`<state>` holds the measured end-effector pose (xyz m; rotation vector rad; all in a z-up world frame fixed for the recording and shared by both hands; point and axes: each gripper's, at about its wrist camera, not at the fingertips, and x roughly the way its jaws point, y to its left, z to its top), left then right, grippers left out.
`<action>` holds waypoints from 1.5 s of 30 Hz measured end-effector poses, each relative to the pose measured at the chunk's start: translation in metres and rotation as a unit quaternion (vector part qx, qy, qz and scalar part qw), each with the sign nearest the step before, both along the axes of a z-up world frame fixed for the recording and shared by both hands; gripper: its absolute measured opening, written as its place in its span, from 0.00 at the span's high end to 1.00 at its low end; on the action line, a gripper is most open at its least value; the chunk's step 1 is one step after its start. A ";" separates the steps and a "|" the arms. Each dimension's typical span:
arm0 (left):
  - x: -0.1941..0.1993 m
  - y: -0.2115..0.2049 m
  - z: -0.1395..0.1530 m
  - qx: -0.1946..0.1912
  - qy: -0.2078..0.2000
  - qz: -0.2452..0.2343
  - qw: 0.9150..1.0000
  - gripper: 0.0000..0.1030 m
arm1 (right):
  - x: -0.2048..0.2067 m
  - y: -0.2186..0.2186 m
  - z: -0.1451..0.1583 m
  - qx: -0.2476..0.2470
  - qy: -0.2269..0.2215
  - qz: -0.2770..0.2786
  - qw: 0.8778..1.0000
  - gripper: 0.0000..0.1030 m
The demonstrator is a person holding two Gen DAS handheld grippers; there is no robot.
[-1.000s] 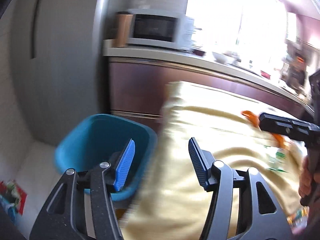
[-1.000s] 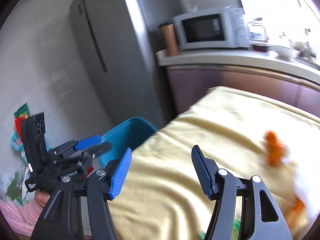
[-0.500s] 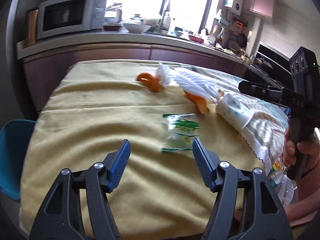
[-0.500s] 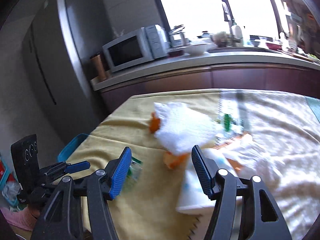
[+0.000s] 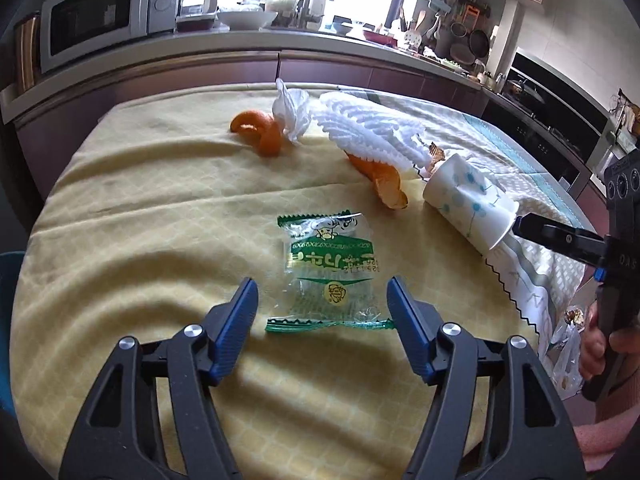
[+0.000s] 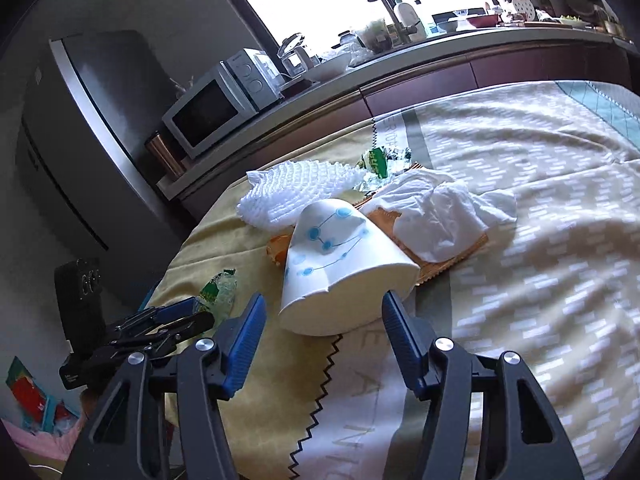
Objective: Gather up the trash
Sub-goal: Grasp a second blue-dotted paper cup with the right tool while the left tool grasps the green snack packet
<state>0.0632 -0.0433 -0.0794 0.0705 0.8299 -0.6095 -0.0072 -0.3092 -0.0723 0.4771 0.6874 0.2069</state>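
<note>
Yellow cloth [image 5: 140, 208] covered the table, and the trash lay spread on it. The left gripper [image 5: 320, 308] pointed down at a green and clear plastic wrapper [image 5: 330, 268] that lay flat on the cloth; the near end of the wrapper was between the two blue pads, but they did not touch it, and the jaws were closing a little. Behind the wrapper there were two pieces of orange peel [image 5: 258, 132], a small crumpled white plastic [image 5: 292, 110] and a white foam net [image 5: 372, 132], which partly covered the second peel. A white paper cup [image 6: 340, 256] with blue dots lay on its side to the right of the wrapper, its mouth toward the right gripper [image 6: 322, 328]. The jaws of this gripper stood apart and were closing, with the rim of the cup just ahead and between them, not yet pressed. Beyond the cup a crumpled white tissue [image 6: 436, 212] lay on a flat brown packet [image 6: 448, 252]. Another green wrapper [image 6: 380, 160] was farther back. A microwave [image 5: 96, 16] stood on the counter behind the table.
</note>
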 end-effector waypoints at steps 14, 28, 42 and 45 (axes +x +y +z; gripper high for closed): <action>0.001 0.003 0.003 -0.007 -0.001 0.010 1.000 0.55 | 0.011 0.007 0.001 0.043 -0.011 0.025 0.999 0.90; -0.019 0.030 0.021 -0.015 -0.031 0.024 0.999 0.56 | 0.000 0.034 0.035 0.000 -0.051 0.068 0.996 0.97; -0.028 0.092 0.037 -0.017 -0.054 0.087 0.995 0.56 | 0.024 0.081 0.056 0.020 -0.077 0.149 0.986 0.97; -0.030 0.108 0.040 -0.016 -0.059 0.107 0.992 0.56 | 0.034 0.098 0.060 0.025 -0.080 0.176 0.981 0.97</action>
